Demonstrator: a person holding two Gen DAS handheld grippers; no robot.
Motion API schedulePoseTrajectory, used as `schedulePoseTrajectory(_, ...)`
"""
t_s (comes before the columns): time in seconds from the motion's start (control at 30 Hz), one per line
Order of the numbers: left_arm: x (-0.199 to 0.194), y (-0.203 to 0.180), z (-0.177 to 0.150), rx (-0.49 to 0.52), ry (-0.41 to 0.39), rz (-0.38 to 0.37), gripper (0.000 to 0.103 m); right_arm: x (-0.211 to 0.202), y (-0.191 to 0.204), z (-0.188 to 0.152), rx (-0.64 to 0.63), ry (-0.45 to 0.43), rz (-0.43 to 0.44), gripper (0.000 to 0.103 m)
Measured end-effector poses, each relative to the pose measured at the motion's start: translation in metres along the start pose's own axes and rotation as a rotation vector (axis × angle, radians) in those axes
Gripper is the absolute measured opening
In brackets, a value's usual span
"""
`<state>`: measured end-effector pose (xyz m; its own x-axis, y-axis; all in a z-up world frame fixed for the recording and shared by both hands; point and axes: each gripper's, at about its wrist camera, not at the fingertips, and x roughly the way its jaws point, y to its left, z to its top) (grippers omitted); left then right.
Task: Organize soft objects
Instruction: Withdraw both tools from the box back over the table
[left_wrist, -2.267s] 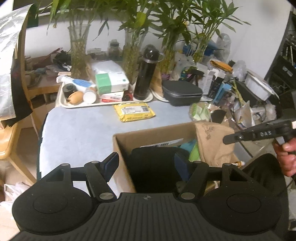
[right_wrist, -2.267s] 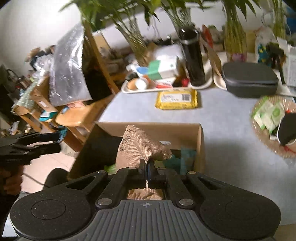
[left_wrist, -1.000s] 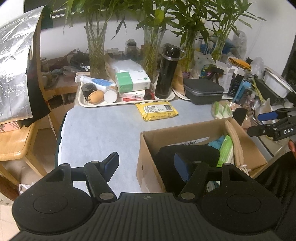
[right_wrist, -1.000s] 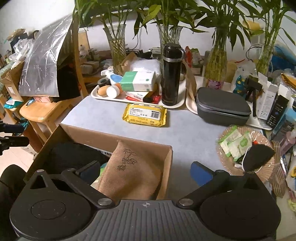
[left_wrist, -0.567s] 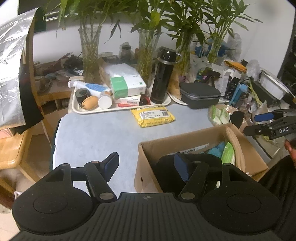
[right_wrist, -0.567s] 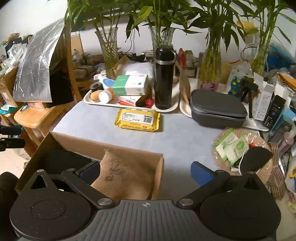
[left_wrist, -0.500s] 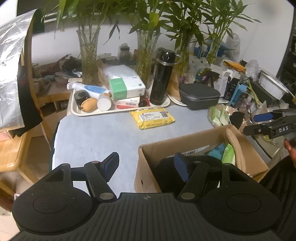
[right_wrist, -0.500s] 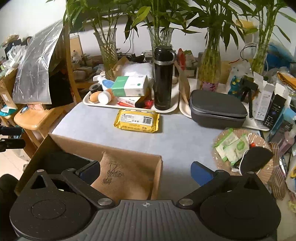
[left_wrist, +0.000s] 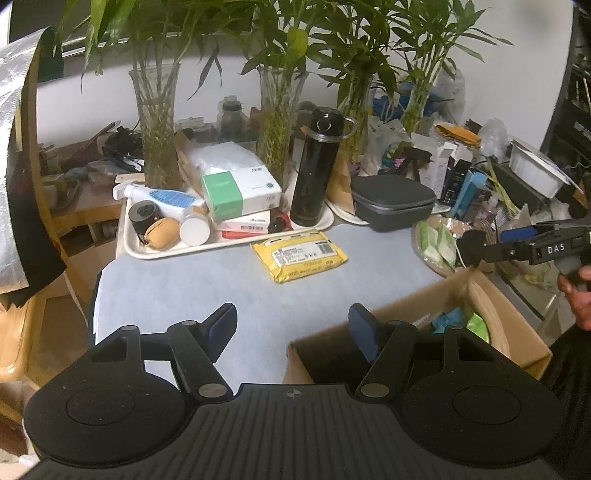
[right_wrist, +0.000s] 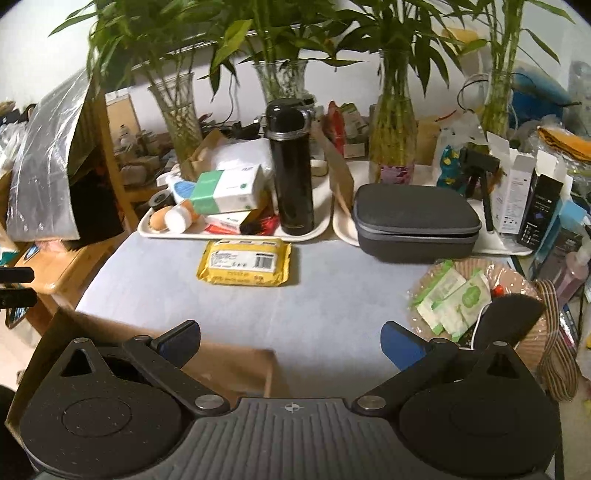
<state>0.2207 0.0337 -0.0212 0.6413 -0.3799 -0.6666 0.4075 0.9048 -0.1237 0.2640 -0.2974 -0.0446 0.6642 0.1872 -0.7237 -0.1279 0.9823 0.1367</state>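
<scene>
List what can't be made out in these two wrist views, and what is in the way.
- Cardboard box contents: left wrist view, mostly hidden behind the left gripper; only blue and green bits show.
- The box in the right wrist view: blurred, covered by the right gripper.
- Yellow pack label: too small to read.

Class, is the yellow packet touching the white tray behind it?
Apart. The right wrist view shows a strip of bare table between the yellow packet and the white tray.

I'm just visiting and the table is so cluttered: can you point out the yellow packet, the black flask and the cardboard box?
yellow packet (right_wrist: 244, 266), right wrist view, middle of its top face.
black flask (right_wrist: 291, 173), right wrist view, middle of its body.
cardboard box (left_wrist: 417, 301), left wrist view, its far wall.
</scene>
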Motion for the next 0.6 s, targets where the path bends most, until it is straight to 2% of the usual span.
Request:
schedulePoseTrajectory(0.1,0.008,0.005,0.004,0.000,-0.009,0.002,0.074,0.009,-0.005,0.004,0.018,-0.004,0.000,0.103)
schedulePoseTrajectory(0.33,0.026,0.016,0.007,-0.037,-0.026,-0.004,0.074,0.032,-0.015,0.008,0.048,-0.009,0.003,0.103)
schedulePoseTrajectory(0.6,0.048,0.029,0.003,-0.108,-0.046,-0.014,0.074,0.063,-0.025,0.011,0.080,0.034,0.022,0.103)
